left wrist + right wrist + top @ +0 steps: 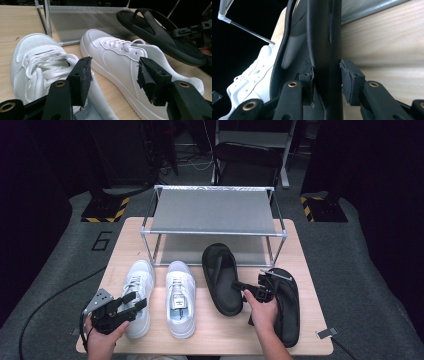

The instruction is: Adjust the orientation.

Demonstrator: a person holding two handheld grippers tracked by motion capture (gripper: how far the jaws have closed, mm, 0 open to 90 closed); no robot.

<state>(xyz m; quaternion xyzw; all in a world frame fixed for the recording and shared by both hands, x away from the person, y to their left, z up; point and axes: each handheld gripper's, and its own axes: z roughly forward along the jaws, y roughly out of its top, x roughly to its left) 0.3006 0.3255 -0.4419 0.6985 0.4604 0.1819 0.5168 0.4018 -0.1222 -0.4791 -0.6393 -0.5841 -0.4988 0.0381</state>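
Note:
Two white sneakers and two black sandals lie on the wooden table [305, 340]. My right gripper [241, 287] [327, 77] is shut on the heel-side rim of the left sandal [220, 275] [322, 37] [155, 32], with a pad pressed on each side. That sandal's toe points at the rack. The other sandal [287, 305] lies under my right hand. My left gripper [135, 301] [115, 75] stands open over the heel of the left sneaker [137, 285] [32, 57], holding nothing. The right sneaker [180, 297] [117, 57] lies beside it.
A two-shelf metal shoe rack [212, 210] [82, 20] with grey fabric shelves stands at the table's far side, both shelves bare. A small tag [327, 332] lies at the table's near right corner. Dark floor surrounds the table.

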